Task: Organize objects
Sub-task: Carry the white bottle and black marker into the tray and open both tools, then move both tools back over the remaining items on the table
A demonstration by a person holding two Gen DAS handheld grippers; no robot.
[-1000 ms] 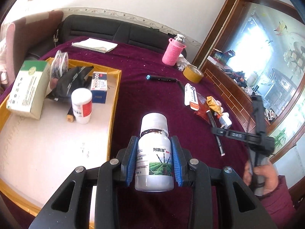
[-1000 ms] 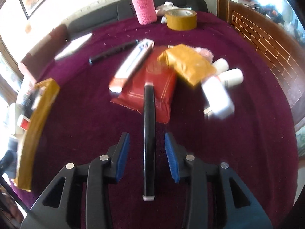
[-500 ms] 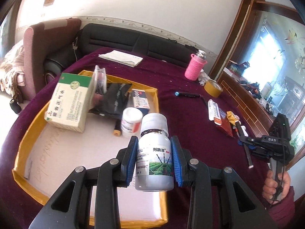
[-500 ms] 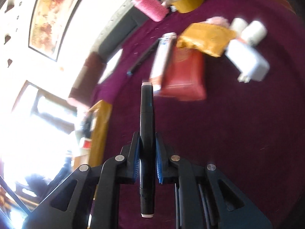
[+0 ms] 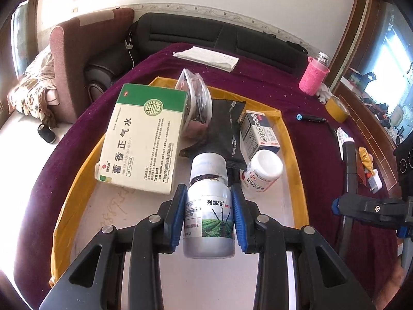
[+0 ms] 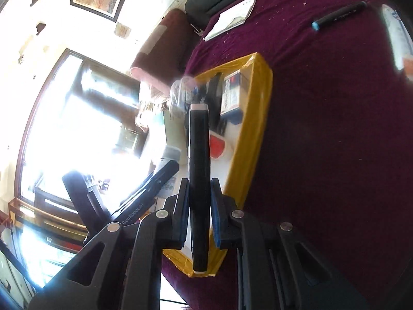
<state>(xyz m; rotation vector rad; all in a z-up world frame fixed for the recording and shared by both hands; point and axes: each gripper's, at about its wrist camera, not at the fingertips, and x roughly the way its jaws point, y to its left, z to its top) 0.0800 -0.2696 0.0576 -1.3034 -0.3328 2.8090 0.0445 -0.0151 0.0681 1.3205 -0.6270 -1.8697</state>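
Observation:
My left gripper (image 5: 208, 214) is shut on a silver bottle (image 5: 208, 222) with a white cap, held over the yellow-rimmed tray (image 5: 296, 170). In the tray lie a green-and-white medicine box (image 5: 144, 139), a clear bag (image 5: 195, 103), a black pouch (image 5: 222, 134), a small blue-and-white box (image 5: 259, 131) and a white pill bottle (image 5: 262, 175). My right gripper (image 6: 198, 211) is shut on a black marker (image 6: 198, 180), held over the tray's yellow rim (image 6: 254, 129). That marker (image 5: 350, 170) and right gripper (image 5: 371, 208) also show at the right of the left wrist view.
On the maroon tablecloth (image 5: 258, 85) lie a white paper (image 5: 206, 57), a pink-sleeved bottle (image 5: 313, 76), a yellow tape roll (image 5: 335, 108), a blue-capped black marker (image 5: 311, 118) and small items at the right edge. A sofa (image 5: 219, 36) and armchair (image 5: 77, 59) stand behind the table.
The left gripper carried the silver bottle from the bare cloth to above the tray. The right gripper closed on the black marker, lifted it and swung left toward the tray.

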